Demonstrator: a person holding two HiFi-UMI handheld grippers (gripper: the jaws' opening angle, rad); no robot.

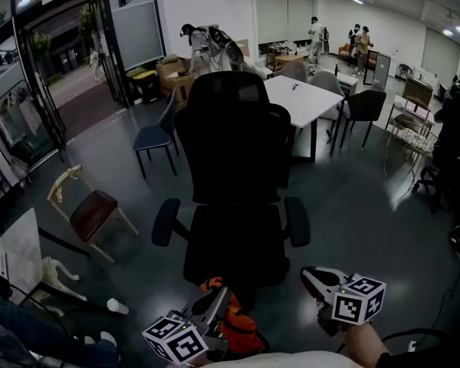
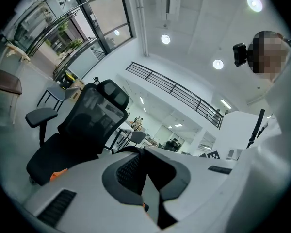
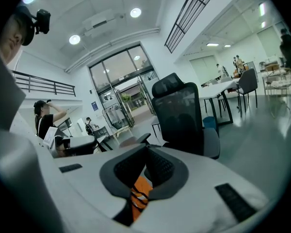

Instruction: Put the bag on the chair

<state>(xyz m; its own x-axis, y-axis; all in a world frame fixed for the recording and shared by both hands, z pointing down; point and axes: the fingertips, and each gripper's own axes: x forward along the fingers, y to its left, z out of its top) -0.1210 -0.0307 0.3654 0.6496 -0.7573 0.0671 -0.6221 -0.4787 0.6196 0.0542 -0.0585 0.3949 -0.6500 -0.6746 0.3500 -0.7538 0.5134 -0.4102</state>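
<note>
Closest to you, at the bottom middle of the head view, is the orange bag (image 1: pixel 236 326). It sits right against your left gripper (image 1: pixel 217 301). That gripper's jaws are pressed tight together, and a little bit of orange peeks out between them, so I think it is pinching the bag. Your right gripper (image 1: pixel 316 278) is at the lower right, away from the bag. Its jaws are together too. In the right gripper view some orange shows in the gap behind the tips, but I think that is just the bag seen past them, not something it holds.

The black office chair (image 1: pixel 238 152) stands right in front of you, in the middle of the head view, and its seat (image 1: pixel 234 244) has nothing on it. So the bag is picked up but not yet on the chair. I think you are on the carrying step.

Next, lift the bag up and forward over the seat, lower it onto the middle, then open the left jaws. Watch the armrests on both sides.

Count: one orange bag, two grippers, one black office chair. Also one blue chair (image 1: pixel 155 138) and one wooden chair (image 1: pixel 92 213) at the left, and one white table (image 1: pixel 303 98) behind.
</note>
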